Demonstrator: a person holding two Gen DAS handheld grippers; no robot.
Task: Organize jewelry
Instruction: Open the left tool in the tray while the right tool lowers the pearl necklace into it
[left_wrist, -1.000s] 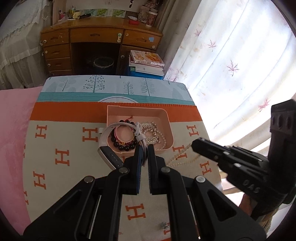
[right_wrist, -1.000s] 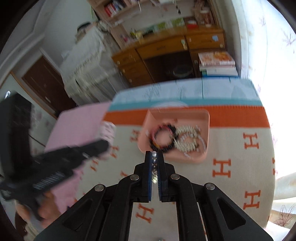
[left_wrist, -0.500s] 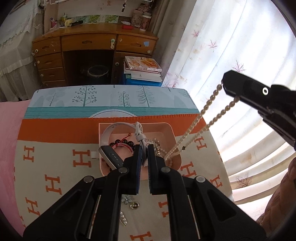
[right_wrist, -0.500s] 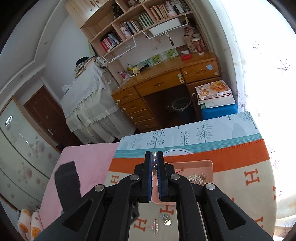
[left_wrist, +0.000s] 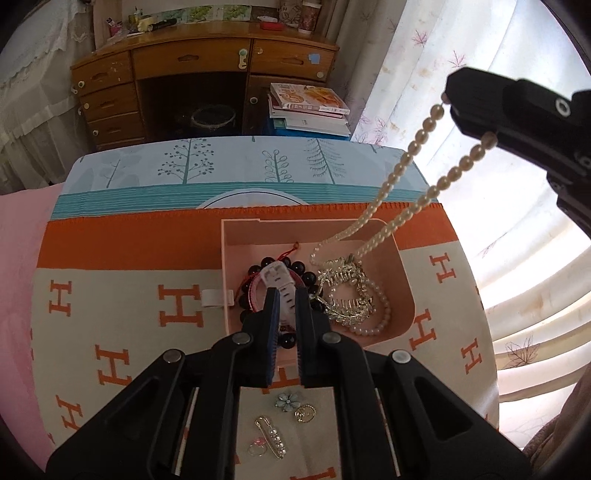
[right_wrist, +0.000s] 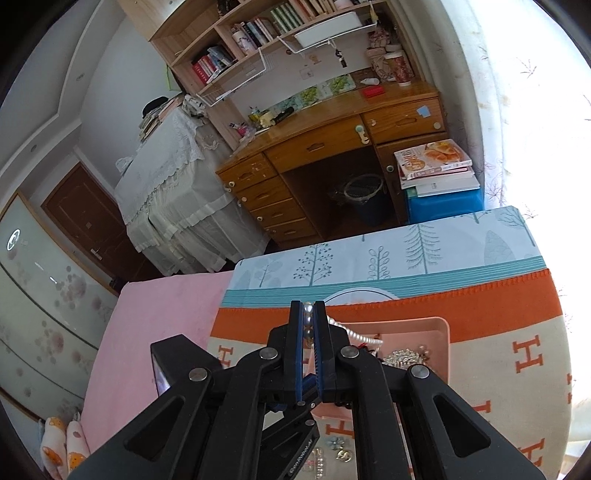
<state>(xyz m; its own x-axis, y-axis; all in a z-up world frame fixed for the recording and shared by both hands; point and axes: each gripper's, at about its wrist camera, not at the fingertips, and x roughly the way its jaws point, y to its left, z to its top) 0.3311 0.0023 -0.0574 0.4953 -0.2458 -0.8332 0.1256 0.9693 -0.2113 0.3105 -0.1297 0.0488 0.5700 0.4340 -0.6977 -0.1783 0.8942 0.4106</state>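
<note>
A pink tray (left_wrist: 404, 284) sits on the orange-and-cream cloth and holds a dark bead bracelet (left_wrist: 306, 268), a crystal hair comb (left_wrist: 345, 291) and pearls. My left gripper (left_wrist: 283, 295) is shut on a white watch band (left_wrist: 279, 278) over the tray. My right gripper (right_wrist: 308, 308) is shut on a pearl necklace (left_wrist: 406, 162), held high at the right; the strand hangs down into the tray. The right gripper also shows in the left wrist view (left_wrist: 476, 107).
Small brooches, a flower pin (left_wrist: 288, 400) and a safety pin (left_wrist: 271, 435) lie on the cloth near me. A wooden desk (left_wrist: 199, 62), a book stack (left_wrist: 306, 107) and a curtained window (left_wrist: 443, 55) are beyond. A pink bed cover (right_wrist: 162, 332) lies left.
The right gripper lifted the pearl necklace off the cloth and up high above the tray. The left gripper moved the white watch band over the tray.
</note>
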